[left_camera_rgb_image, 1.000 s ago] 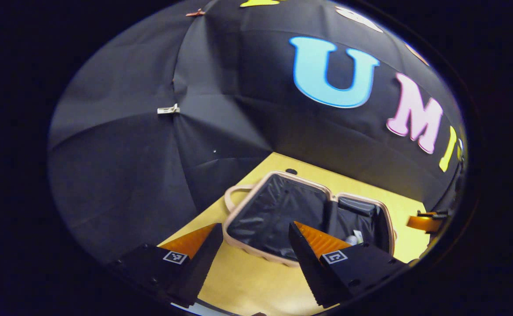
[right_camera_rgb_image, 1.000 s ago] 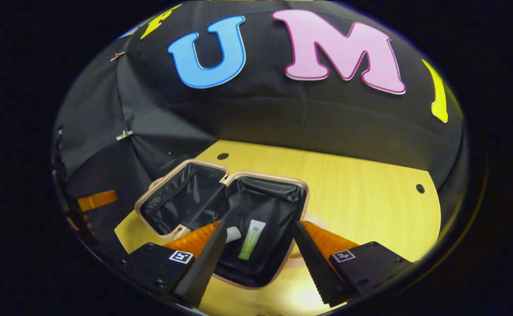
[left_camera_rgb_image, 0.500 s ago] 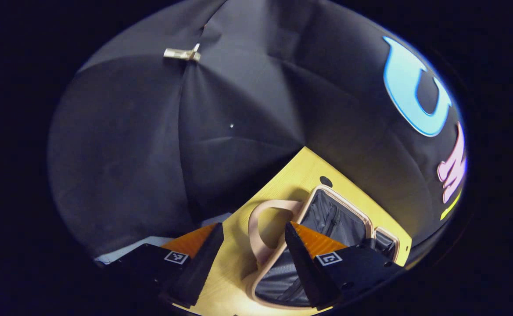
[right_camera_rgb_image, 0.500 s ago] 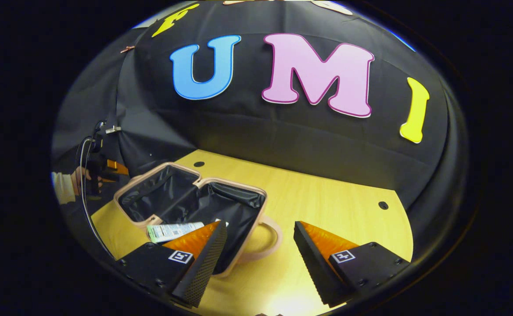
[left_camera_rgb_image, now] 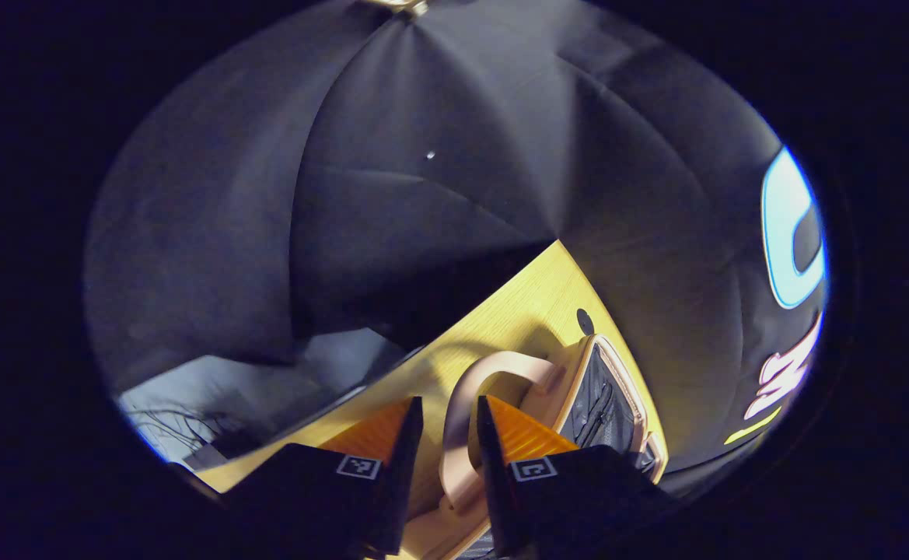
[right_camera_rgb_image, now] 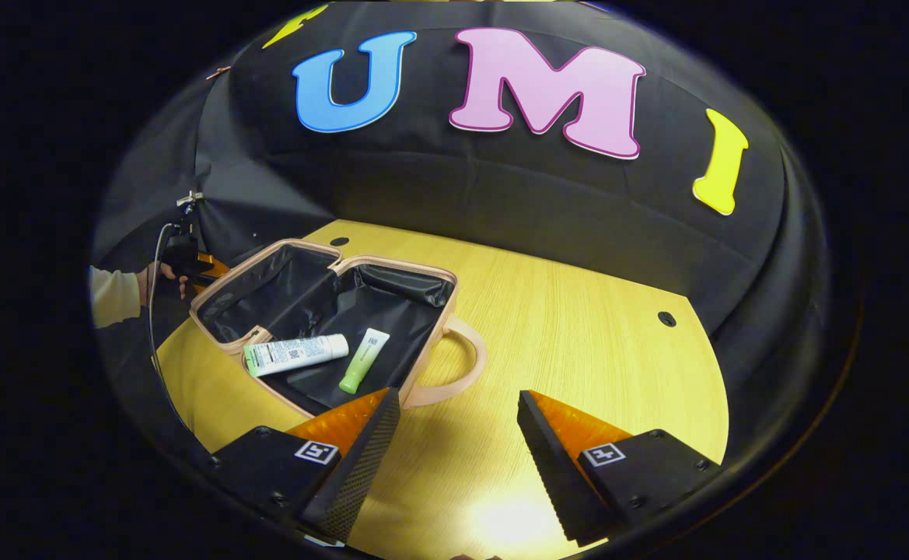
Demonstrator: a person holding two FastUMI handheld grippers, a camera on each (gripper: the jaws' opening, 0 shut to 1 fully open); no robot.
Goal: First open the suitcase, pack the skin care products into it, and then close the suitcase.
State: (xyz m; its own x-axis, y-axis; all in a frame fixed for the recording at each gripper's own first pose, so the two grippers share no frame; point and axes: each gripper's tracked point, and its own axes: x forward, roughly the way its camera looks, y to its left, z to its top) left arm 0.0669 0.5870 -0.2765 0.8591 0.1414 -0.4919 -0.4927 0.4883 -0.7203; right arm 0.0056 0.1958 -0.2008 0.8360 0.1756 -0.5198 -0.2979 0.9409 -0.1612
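The left gripper [left_camera_rgb_image: 445, 439] has its fingers narrowed around the suitcase [right_camera_rgb_image: 322, 311] handle [left_camera_rgb_image: 466, 404], contact unclear. The right gripper [right_camera_rgb_image: 458, 435] gapes wide over bare table [right_camera_rgb_image: 578, 342], just right of the open suitcase. Inside its near half lie a white tube [right_camera_rgb_image: 295, 354] and a green tube [right_camera_rgb_image: 362, 360]

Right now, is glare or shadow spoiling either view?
Right gripper view: a bright glare patch on the table between the right claw's fingers; suitcase and tubes evenly lit. Left gripper view: dimmer, the suitcase handle slightly soft, edges warped by the fisheye.
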